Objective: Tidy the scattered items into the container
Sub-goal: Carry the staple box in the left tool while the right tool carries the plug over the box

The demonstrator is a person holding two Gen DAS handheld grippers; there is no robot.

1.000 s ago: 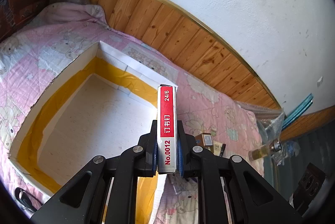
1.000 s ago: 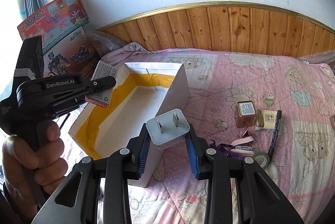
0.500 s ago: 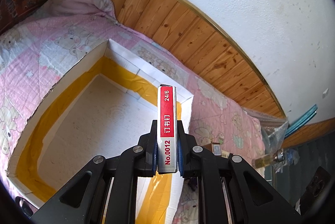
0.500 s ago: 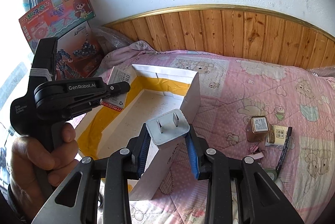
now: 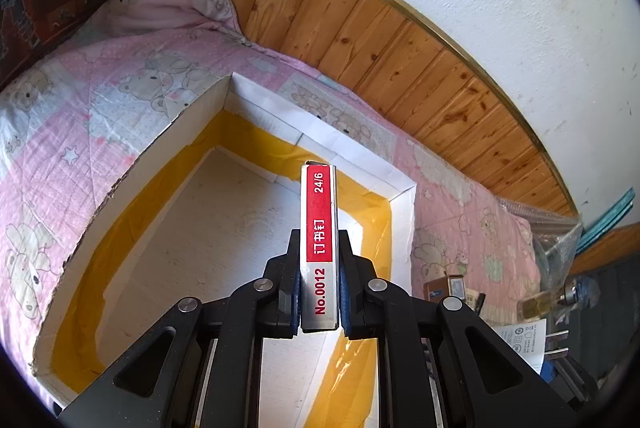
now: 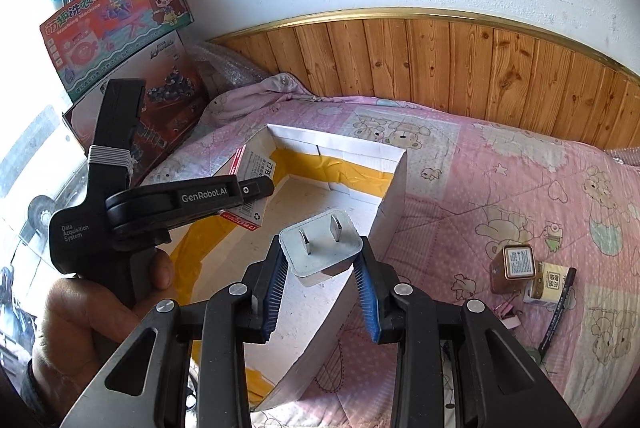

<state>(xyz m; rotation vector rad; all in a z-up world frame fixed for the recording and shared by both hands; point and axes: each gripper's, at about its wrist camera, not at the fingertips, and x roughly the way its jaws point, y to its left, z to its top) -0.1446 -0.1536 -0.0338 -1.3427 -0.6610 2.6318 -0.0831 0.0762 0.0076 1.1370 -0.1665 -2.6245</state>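
My left gripper [image 5: 319,292] is shut on a slim red-and-white staple box [image 5: 319,228], held edge-up over the inside of the open white cardboard box [image 5: 360,163] with yellow tape along its floor. The right wrist view shows that same left gripper [image 6: 264,187] and its staple box [image 6: 256,167] above the box's left side, a hand on its handle. My right gripper [image 6: 322,264] is shut on a white two-pin plug adapter [image 6: 320,248], prongs up, above the cardboard box [image 6: 394,183] near its right wall.
On the pink bear quilt [image 6: 500,187] to the right lie a small brown box [image 6: 514,268], a yellow-white box [image 6: 550,282], a black pen [image 6: 558,308] and pink clips [image 6: 508,312]. Toy boxes [image 6: 120,23] lean against the wall at left. A wooden headboard [image 6: 460,63] runs behind.
Both grippers have moved over the cardboard box, which now fills more of each view. The left one has come lower and further in. Both grips are unchanged.
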